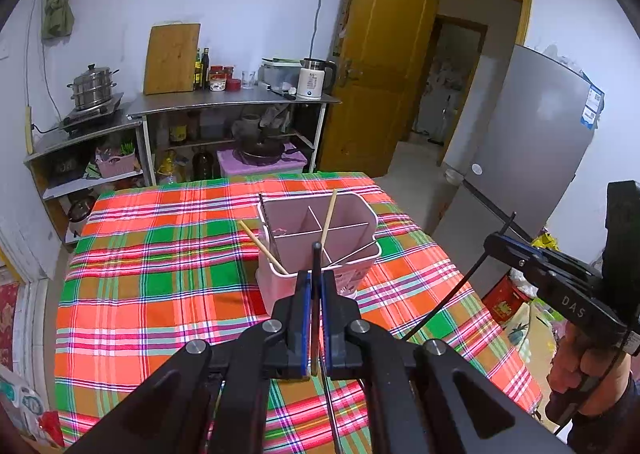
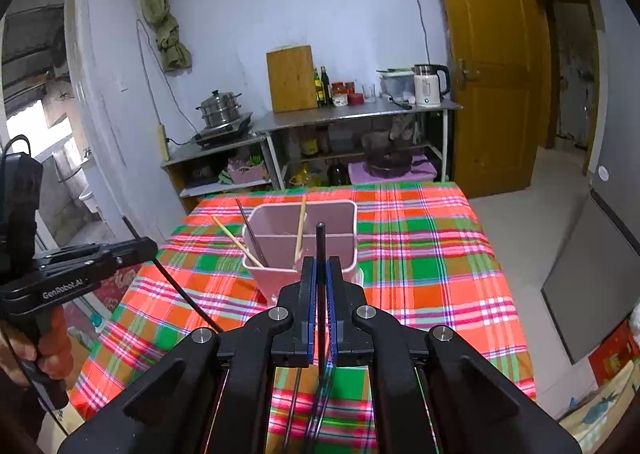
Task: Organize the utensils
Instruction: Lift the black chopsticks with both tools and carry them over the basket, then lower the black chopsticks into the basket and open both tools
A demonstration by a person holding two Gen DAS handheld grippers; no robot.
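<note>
A pink divided utensil holder stands on the plaid tablecloth. Two wooden chopsticks and a dark one lean inside it. My left gripper is shut on a black chopstick whose tip pokes up just short of the holder. My right gripper is shut on another black chopstick, also just before the holder. Each gripper shows in the other's view, the right gripper and the left gripper, both raised above the table's sides.
A person's hand grips the right handle. Behind the table stand metal shelves with a steamer pot, a cutting board and a kettle. A grey fridge is at the right and a wooden door hangs open.
</note>
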